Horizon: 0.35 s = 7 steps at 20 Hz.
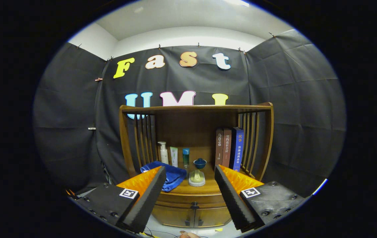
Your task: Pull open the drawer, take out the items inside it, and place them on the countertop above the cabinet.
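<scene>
A wooden cabinet (195, 132) with slatted sides stands against the booth wall, some way beyond my fingers. Its drawer (191, 200) sits shut under the countertop (205, 187), with a small dark knob (194, 206) at its middle. My gripper (190, 173) hangs open in front of the cabinet, the drawer knob showing low in the gap between its fingers, and nothing is held. The drawer's contents are hidden.
On the countertop lie a blue towel (170, 175), a pale bottle on a round base (197, 178), a small blue lidded cup (200, 162), three toiletry bottles (174, 155) and three upright books (229, 148). Two lower doors (193, 217) sit below the drawer.
</scene>
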### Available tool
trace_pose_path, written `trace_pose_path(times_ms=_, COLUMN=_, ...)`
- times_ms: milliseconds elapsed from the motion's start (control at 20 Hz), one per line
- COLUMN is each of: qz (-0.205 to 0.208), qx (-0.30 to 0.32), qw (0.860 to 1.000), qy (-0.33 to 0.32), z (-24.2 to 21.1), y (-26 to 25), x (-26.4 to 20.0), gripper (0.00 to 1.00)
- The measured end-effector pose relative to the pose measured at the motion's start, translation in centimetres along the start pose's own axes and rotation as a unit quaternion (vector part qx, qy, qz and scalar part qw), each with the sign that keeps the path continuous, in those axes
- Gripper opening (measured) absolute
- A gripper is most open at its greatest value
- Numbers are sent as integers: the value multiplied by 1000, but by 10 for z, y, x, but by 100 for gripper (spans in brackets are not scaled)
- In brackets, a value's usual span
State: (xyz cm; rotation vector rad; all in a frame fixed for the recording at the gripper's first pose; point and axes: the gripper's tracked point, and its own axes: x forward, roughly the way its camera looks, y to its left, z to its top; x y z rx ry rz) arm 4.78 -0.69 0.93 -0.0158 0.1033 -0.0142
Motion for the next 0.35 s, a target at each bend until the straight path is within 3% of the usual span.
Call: trace_pose_path(times_ms=350, qz=0, qx=0, qw=1000, qy=-2, z=0, y=3, x=-2, gripper=97)
